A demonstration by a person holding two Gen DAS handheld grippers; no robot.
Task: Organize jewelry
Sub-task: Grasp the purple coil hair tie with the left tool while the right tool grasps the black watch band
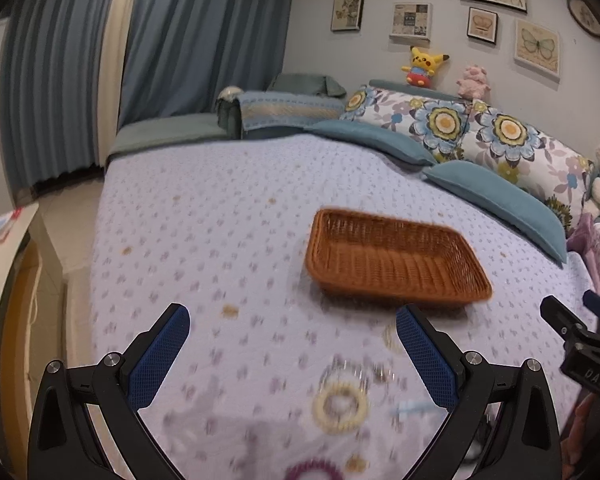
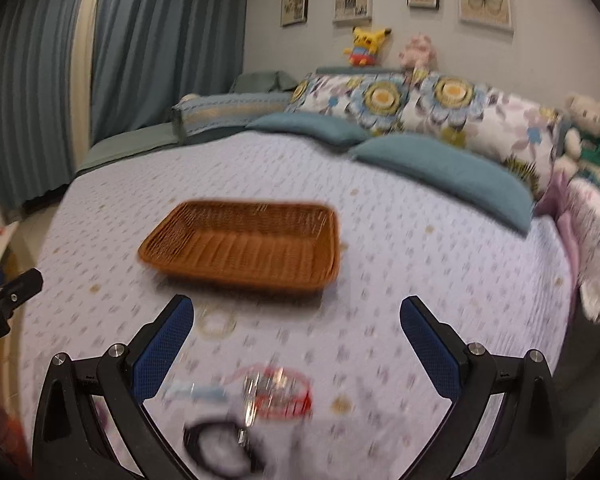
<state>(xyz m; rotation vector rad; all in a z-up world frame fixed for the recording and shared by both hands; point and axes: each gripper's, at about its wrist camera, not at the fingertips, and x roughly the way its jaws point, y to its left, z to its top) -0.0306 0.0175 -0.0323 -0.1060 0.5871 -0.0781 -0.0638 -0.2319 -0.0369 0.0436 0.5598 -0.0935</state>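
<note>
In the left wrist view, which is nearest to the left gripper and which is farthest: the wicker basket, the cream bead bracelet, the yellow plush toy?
From the left gripper:
1. Cream bead bracelet, on the bedspread between the fingers, slightly right of centre.
2. Wicker basket, further up the bed, ahead and to the right.
3. Yellow plush toy, on the headboard ledge by the wall.
</note>
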